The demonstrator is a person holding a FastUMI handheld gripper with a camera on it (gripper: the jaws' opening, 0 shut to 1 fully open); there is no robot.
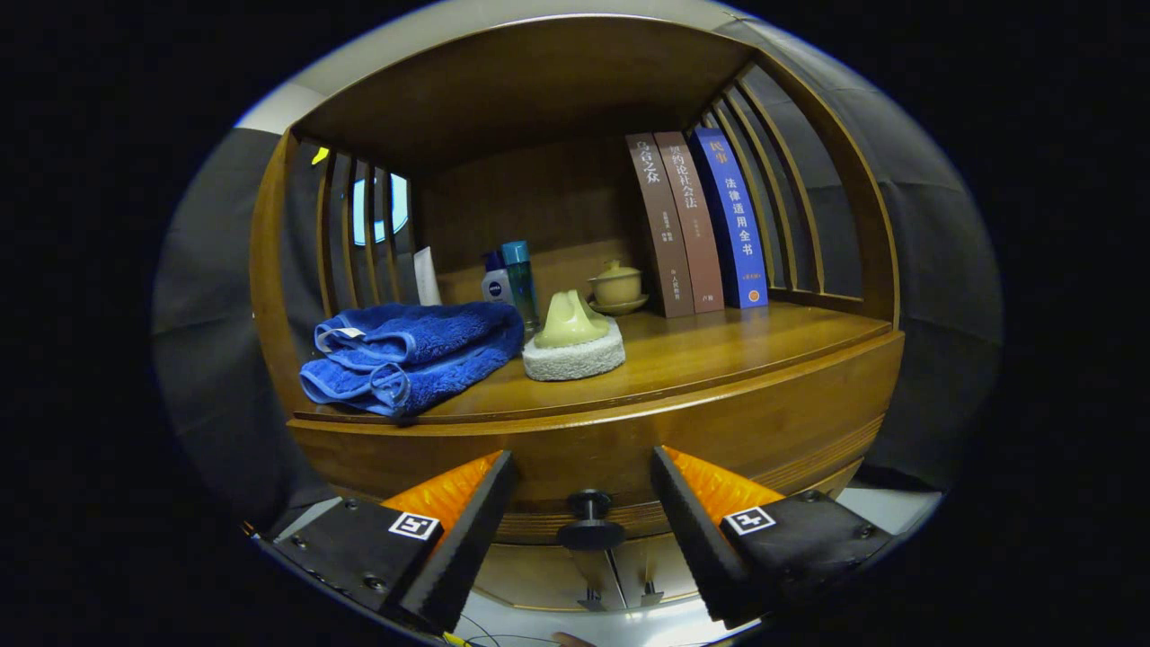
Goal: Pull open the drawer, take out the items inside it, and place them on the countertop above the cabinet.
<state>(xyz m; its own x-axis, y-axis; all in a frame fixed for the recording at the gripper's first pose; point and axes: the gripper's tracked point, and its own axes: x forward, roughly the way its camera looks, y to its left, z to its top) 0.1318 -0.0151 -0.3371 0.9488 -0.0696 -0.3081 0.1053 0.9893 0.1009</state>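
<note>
Drawer knob (589,521) is sitting between the two fingers, dark and round, sticking out from the wooden cabinet front (629,449). Gripper (584,517) is hanging spread apart, neither finger touching the knob, gaps showing on both sides. Countertop (719,346) above is carrying a folded blue towel (409,355) lying by the front edge, a white sponge (575,358) with a pale yellow-green object (570,321) resting on top beside it, two bottles (510,280) behind, a small lidded cup (616,285) on a saucer, and three books (696,225) leaning upright against the slatted side. Whether the drawer is closed is hard telling.
</note>
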